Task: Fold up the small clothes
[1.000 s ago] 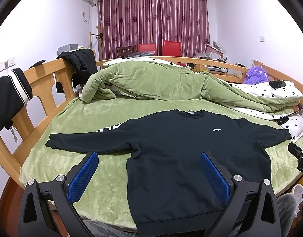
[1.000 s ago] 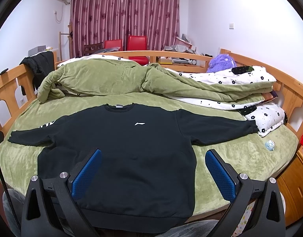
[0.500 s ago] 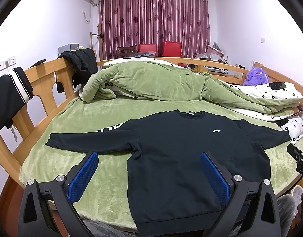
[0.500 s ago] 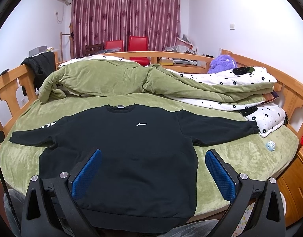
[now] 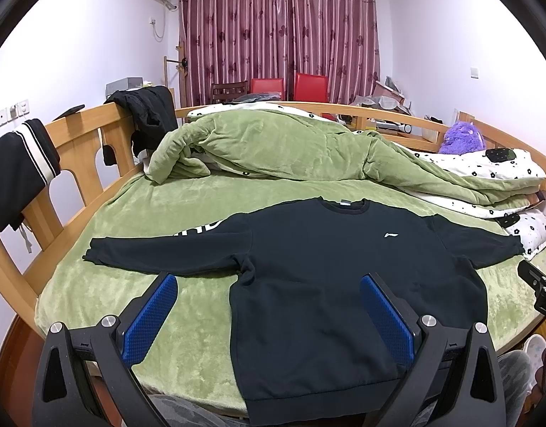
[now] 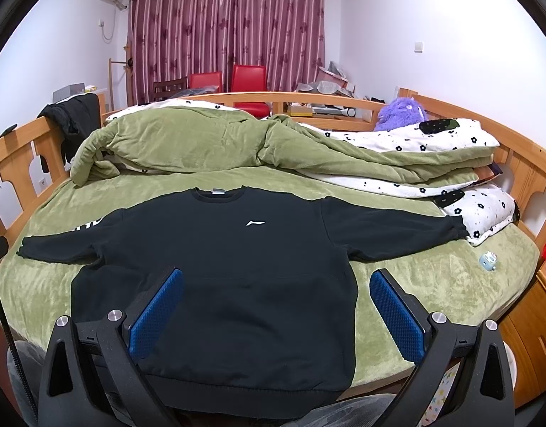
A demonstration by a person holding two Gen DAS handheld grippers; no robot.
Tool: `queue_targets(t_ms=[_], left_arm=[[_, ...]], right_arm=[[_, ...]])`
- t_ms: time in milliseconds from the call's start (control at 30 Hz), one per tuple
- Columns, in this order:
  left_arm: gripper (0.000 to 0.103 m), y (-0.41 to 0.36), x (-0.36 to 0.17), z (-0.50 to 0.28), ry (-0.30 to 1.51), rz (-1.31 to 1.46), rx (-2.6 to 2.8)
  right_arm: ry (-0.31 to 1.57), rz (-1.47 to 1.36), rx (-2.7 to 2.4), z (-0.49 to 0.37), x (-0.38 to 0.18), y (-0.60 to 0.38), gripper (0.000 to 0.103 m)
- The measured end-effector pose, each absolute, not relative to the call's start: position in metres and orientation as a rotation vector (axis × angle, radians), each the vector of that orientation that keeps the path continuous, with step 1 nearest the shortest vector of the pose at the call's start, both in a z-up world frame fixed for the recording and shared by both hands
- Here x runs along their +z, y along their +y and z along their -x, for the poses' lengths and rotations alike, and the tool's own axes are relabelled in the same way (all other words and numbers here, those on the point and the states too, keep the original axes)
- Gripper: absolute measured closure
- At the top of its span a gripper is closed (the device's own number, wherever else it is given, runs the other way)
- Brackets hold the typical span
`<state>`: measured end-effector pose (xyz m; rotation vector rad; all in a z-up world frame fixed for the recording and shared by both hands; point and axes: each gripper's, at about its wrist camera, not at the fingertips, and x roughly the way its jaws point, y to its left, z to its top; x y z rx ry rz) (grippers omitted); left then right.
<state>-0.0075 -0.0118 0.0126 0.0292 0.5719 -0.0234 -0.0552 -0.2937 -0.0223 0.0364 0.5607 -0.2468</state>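
A black long-sleeved sweatshirt (image 5: 326,267) lies flat, front up, on the green bed cover, both sleeves spread wide; it also shows in the right wrist view (image 6: 230,259). A small white logo sits on its chest. My left gripper (image 5: 269,306) is open and empty, held above the sweatshirt's near left side. My right gripper (image 6: 276,302) is open and empty, above the sweatshirt's lower right part. Neither touches the cloth.
A rumpled green quilt (image 5: 283,149) and flowered white bedding (image 6: 433,142) lie at the back of the bed. A wooden rail (image 5: 77,149) with dark clothes hung on it rings the bed. A small blue toy (image 6: 487,261) lies on the right. A purple plush (image 6: 401,114) sits behind.
Both grippers have barely shifted; the view has crept slightly. The sweatshirt has not moved and both grippers stay open.
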Motion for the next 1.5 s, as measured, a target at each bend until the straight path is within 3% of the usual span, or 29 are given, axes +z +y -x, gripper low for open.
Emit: queue_targets(t_ms=[1500], left_arm=[[0.000,0.015,0.013,-0.002,0.547,0.011,0.029]], right_arm=[[0.564,-0.046,-0.216,0.052,-0.032,-0.292,0.001]])
